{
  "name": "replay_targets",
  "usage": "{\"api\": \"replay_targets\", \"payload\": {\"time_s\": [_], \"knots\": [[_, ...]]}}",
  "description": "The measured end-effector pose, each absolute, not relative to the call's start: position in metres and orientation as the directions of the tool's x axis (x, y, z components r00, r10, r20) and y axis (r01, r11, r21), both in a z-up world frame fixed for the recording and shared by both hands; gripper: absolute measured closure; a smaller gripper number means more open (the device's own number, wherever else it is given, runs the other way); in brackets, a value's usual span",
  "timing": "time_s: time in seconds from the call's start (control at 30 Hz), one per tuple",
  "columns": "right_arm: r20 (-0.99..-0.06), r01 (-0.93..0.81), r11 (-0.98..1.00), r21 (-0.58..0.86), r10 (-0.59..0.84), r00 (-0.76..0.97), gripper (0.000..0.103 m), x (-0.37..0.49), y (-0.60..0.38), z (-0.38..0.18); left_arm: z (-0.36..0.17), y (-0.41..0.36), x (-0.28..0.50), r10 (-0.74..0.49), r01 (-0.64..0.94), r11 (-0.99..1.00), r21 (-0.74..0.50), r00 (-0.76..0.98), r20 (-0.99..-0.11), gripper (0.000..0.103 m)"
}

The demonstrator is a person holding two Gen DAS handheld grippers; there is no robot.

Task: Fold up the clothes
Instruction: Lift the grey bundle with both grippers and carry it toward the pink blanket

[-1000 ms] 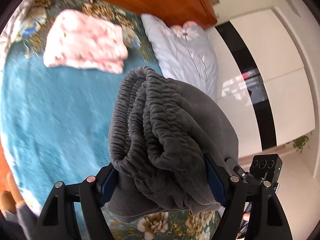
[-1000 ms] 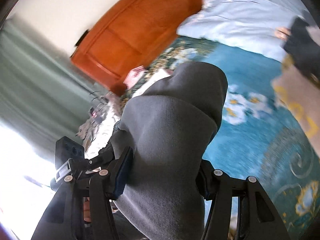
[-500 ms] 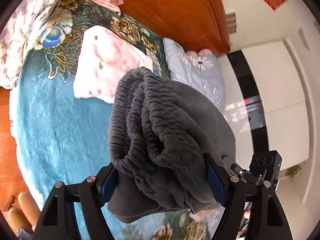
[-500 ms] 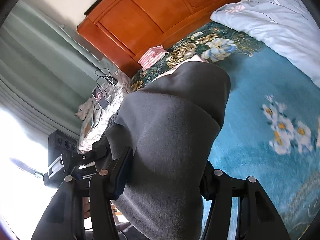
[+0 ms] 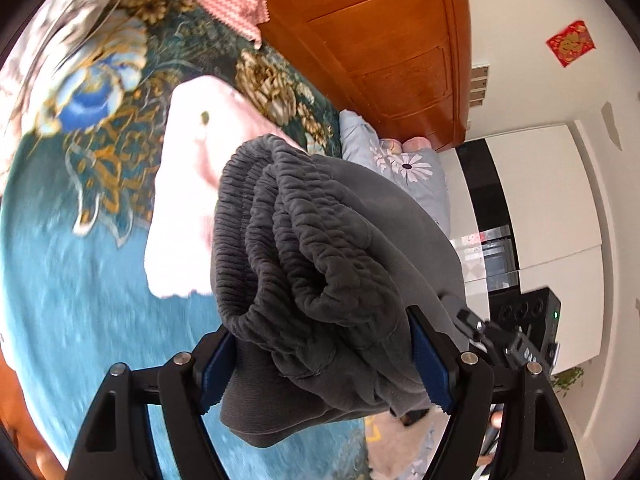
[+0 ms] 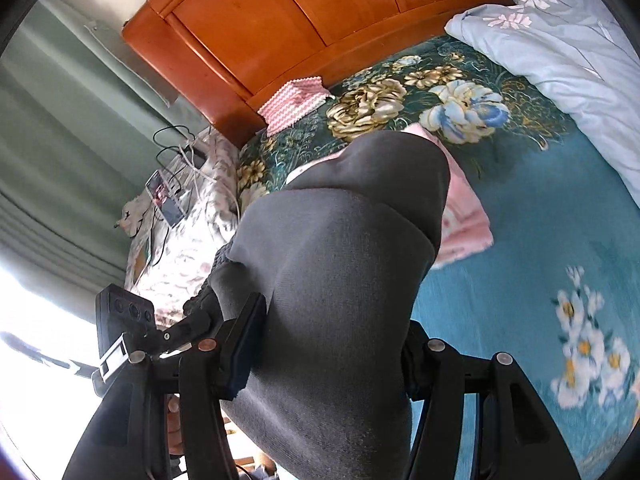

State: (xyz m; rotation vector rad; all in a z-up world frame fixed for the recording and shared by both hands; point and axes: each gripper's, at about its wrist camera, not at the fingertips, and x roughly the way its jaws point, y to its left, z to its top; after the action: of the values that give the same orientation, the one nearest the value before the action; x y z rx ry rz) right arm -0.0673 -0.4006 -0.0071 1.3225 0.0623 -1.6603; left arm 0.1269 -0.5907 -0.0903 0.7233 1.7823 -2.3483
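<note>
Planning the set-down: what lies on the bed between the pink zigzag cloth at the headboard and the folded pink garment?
Only bare floral bedspread lies between the zigzag cloth and the folded pink garment; the right wrist view shows it, and the left agrees.

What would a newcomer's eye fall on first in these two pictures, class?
The bundled dark grey garment fills the middle of both views, clamped in the left tool and the right tool. Behind it, a folded pink garment lies on the teal floral bedspread, below the orange wooden headboard.
</note>
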Motion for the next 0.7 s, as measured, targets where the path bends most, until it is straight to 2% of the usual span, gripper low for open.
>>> {"api": "replay_targets", "payload": {"time_s": [0.33, 0.57, 0.7], "knots": [[-0.78, 0.722, -0.537, 0.436, -0.625, 0.007, 0.044, -0.112, -0.469, -0.02, -0.099, -0.636, 0.092, 0.131, 0.3, -0.355, -0.886, -0.922, -0.365, 0.023], [-0.793, 0.739, -0.554, 0.384, -0.608, -0.043, 0.044, -0.14, -0.505, -0.031, -0.109, -0.663, 0.064, 0.097, 0.31, -0.414, -0.856, -0.92, -0.38, 0.023], [-0.803, 0.75, -0.56, 0.353, -0.593, -0.065, 0.044, -0.155, -0.525, -0.045, -0.129, -0.664, 0.052, 0.075, 0.35, -0.444, -0.825, -0.903, -0.423, 0.023]]}}
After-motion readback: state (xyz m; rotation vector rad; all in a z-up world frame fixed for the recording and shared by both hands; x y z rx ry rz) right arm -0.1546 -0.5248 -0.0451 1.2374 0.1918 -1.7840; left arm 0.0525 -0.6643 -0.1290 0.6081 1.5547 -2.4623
